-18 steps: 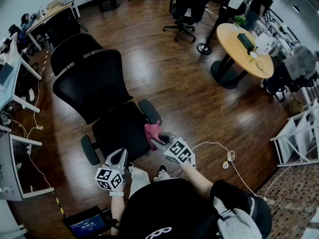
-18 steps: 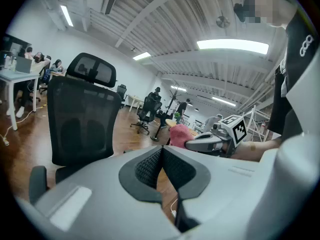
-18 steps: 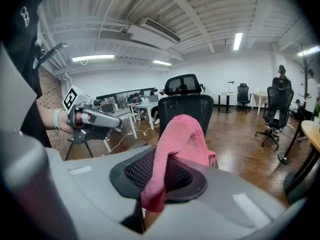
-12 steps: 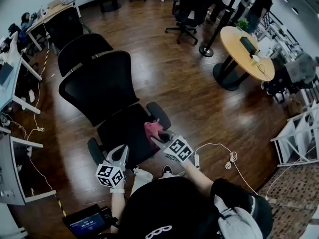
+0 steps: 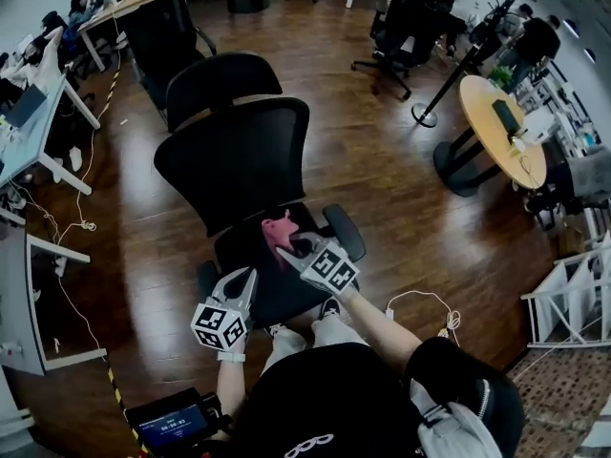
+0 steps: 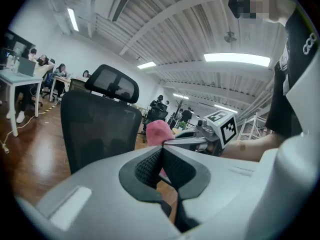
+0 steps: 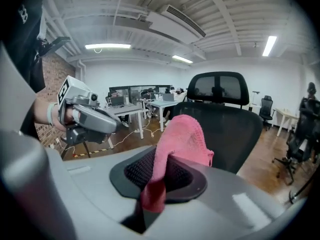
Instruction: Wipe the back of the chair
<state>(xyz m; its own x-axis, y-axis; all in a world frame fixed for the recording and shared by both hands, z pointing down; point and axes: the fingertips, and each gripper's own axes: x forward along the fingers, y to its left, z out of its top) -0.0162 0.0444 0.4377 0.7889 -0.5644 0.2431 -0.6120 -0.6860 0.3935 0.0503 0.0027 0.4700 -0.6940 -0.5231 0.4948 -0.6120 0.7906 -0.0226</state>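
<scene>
A black mesh office chair stands in front of me, its back (image 5: 234, 160) facing me below the headrest (image 5: 224, 79), its seat (image 5: 258, 294) under my grippers. My right gripper (image 5: 294, 244) is shut on a pink cloth (image 5: 277, 231), held over the seat just short of the lower back. In the right gripper view the cloth (image 7: 182, 139) stands up from the jaws (image 7: 165, 169) in front of the chair back (image 7: 227, 131). My left gripper (image 5: 244, 278) hangs over the seat's front left. Its pads (image 6: 150, 166) meet with nothing between them.
Desks (image 5: 29, 113) with seated people line the left side. A second black chair (image 5: 167, 27) stands behind the first. A round wooden table (image 5: 501, 127) and more chairs (image 5: 401, 27) are at the right. A white cable (image 5: 434, 303) lies on the wood floor.
Both grippers and my view have moved forward toward the chair. The pink cloth now sits over the seat, closer to the chair back. Both grips are unchanged.
</scene>
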